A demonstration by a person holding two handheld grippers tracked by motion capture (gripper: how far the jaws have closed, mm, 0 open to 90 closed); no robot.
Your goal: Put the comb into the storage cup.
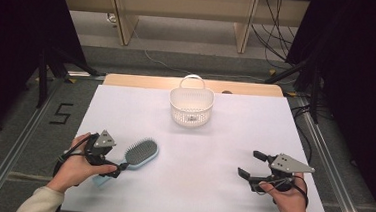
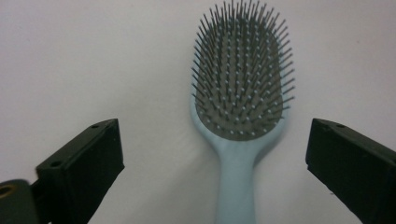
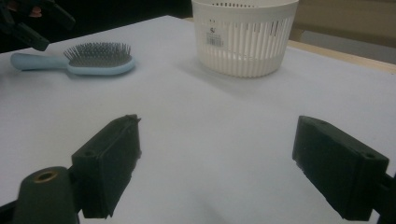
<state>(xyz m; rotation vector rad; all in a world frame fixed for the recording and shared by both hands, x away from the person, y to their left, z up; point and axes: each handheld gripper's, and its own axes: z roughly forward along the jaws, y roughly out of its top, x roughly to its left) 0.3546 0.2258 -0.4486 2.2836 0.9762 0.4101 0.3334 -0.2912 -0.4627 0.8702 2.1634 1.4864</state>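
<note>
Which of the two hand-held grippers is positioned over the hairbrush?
The left hand-held gripper. Its open jaws straddle the blue hairbrush handle, while the right hand-held gripper is over bare table.

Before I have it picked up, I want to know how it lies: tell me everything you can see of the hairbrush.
The hairbrush is a pale blue paddle brush, plastic by its look, with an oval grey pad of thin grey bristles. It lies flat on the white table, bristles up, at the near left, its handle toward the person. The left gripper is open, a jaw on either side of the handle, neither touching it.
</note>
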